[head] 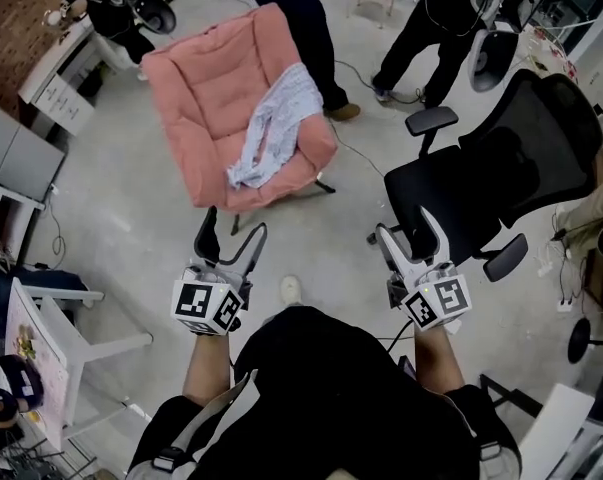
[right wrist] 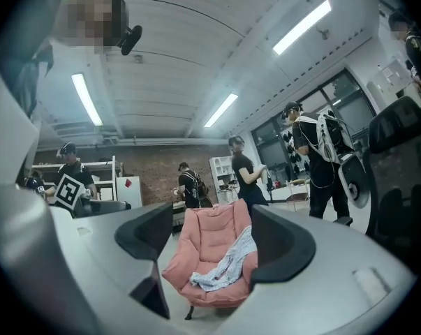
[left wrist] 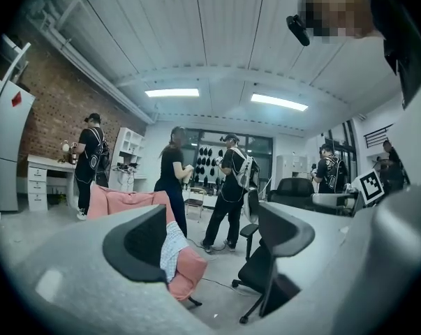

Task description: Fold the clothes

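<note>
While both tools are held level and side by side ahead of the person, the left hand-held gripper (head: 231, 236) has its jaws wide apart with nothing between them. The left gripper view confirms this. In the gap of the left hand-held gripper (left wrist: 210, 239) only the distant room is seen. The right hand-held gripper (head: 409, 236) is likewise spread wide and empty, and its own view shows open space between the jaws of the right hand-held gripper (right wrist: 213, 239). Each tool carries a marker cube, left (head: 206, 308) and right (head: 439, 303), at its rear end.

Ahead of the left tool, well apart from both, stands a pink armchair (head: 196, 88) on the grey floor (head: 111, 218). A pale blue-and-white garment (head: 276, 128) lies crumpled on it, draped from the right armrest down across the seat. In the right gripper view the garment (right wrist: 227, 264) and the armchair (right wrist: 207, 236) are framed between the jaws. In the left gripper view the garment (left wrist: 170, 250) is partly hidden behind the left jaw.

A black office chair (head: 501, 178) stands ahead of the right tool. A standing person (head: 303, 28) is just behind the armchair.
</note>
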`<action>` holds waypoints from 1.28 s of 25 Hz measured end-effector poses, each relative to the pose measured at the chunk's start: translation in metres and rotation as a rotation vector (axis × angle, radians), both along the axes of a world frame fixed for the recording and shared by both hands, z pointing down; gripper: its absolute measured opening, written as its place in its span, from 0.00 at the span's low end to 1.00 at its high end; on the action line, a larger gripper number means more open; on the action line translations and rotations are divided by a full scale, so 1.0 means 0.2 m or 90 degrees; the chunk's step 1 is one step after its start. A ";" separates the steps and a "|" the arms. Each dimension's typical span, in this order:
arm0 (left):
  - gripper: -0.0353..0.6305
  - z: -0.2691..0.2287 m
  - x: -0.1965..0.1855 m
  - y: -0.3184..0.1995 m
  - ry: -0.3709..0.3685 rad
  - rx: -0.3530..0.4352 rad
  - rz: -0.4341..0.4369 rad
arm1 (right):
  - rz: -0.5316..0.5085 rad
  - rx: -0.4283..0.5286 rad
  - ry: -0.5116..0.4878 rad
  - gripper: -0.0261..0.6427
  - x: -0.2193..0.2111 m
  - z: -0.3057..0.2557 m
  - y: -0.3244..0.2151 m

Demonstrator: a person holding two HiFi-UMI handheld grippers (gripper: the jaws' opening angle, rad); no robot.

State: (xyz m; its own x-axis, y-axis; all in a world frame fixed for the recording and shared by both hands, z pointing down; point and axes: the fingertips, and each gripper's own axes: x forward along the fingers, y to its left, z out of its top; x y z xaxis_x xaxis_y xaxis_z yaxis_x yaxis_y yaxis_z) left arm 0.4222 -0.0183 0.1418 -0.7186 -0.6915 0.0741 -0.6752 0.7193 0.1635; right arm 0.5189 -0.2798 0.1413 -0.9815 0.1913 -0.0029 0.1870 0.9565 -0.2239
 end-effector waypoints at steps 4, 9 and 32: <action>0.66 0.02 -0.19 0.03 0.001 -0.008 0.011 | 0.005 0.003 0.007 0.55 -0.18 0.02 0.04; 0.65 0.05 -0.45 0.11 0.003 -0.008 0.020 | 0.013 0.012 0.016 0.53 -0.43 0.05 0.11; 0.61 0.26 -1.19 0.41 0.037 -0.027 -0.041 | -0.118 0.030 0.057 0.48 -1.48 0.24 0.49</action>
State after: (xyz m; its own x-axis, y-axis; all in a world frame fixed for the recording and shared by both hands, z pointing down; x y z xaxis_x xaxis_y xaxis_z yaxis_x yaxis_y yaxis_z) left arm 0.1847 0.0631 0.1931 -0.7552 -0.6392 0.1450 -0.6174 0.7680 0.1703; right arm 0.2227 -0.1809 0.1890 -0.9254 0.3665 0.0967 0.3422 0.9175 -0.2029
